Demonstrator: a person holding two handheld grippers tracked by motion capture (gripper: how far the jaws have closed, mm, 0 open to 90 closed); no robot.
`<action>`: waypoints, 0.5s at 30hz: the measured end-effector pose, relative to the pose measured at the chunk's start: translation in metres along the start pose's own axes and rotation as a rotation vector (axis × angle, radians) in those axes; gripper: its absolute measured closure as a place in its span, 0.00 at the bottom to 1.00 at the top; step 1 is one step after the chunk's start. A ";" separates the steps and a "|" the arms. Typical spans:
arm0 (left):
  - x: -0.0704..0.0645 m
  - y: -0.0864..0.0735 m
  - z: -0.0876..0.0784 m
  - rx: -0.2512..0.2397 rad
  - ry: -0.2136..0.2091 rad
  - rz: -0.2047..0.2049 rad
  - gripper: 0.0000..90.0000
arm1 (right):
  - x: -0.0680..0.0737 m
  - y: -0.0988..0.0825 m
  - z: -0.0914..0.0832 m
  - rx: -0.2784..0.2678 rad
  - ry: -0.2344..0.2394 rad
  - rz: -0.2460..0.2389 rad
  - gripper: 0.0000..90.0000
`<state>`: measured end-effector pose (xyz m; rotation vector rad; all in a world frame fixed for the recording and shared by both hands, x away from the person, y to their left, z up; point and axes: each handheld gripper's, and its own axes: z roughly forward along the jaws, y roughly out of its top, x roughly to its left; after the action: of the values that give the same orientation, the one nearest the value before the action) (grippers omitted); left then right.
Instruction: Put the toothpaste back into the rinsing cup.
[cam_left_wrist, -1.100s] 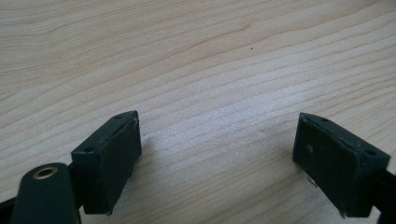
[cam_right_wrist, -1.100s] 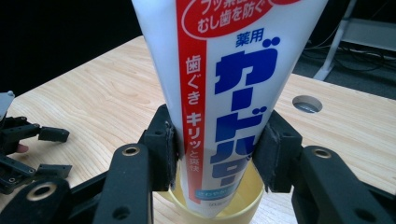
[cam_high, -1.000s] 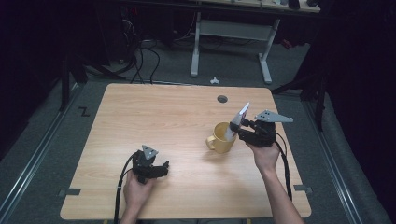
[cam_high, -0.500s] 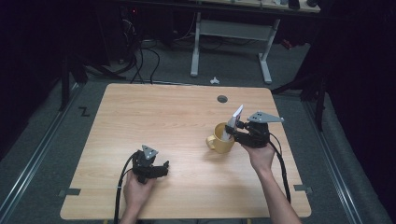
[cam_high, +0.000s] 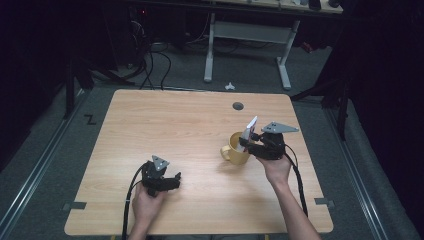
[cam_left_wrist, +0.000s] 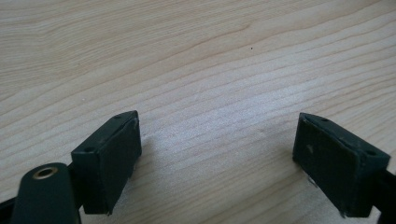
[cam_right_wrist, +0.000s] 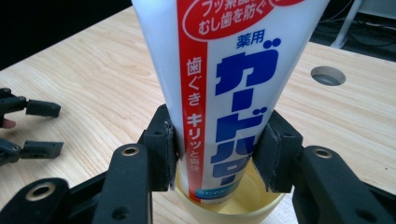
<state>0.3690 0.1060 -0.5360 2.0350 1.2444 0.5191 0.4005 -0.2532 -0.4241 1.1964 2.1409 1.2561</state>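
Observation:
A white toothpaste tube (cam_right_wrist: 224, 84) with red and blue print stands tilted, its lower end inside a yellow mug (cam_high: 236, 150) at the table's right middle. My right gripper (cam_right_wrist: 217, 151) is shut on the tube, one pad on each side just above the mug's rim (cam_right_wrist: 243, 207). In the high view the tube (cam_high: 248, 131) leans up and to the right out of the mug, with the right gripper (cam_high: 252, 142) beside it. My left gripper (cam_high: 172, 182) rests low at the front left, open, its jaws wide apart over bare wood (cam_left_wrist: 217, 154) with nothing between them.
The wooden table (cam_high: 165, 125) has a round cable hole (cam_high: 238, 106) near its far edge. Beyond the table stand a white desk frame (cam_high: 247, 35) and cables on the floor. The left gripper's jaws (cam_right_wrist: 37, 128) show far off in the right gripper view.
The right gripper with the tube has shifted slightly left toward the mug. The left gripper has stayed where it was.

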 end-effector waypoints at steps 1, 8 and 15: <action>0.000 0.000 0.000 0.000 0.000 0.000 0.17 | 0.000 0.000 0.001 0.004 0.000 -0.003 0.61; 0.000 0.000 0.000 0.000 0.000 0.000 0.17 | 0.002 -0.003 0.007 0.031 -0.008 -0.011 0.61; 0.000 0.000 0.000 0.000 0.000 0.000 0.17 | 0.002 -0.004 0.012 0.057 -0.010 -0.012 0.60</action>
<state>0.3689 0.1061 -0.5360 2.0346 1.2445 0.5188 0.4055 -0.2460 -0.4341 1.2086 2.1870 1.1888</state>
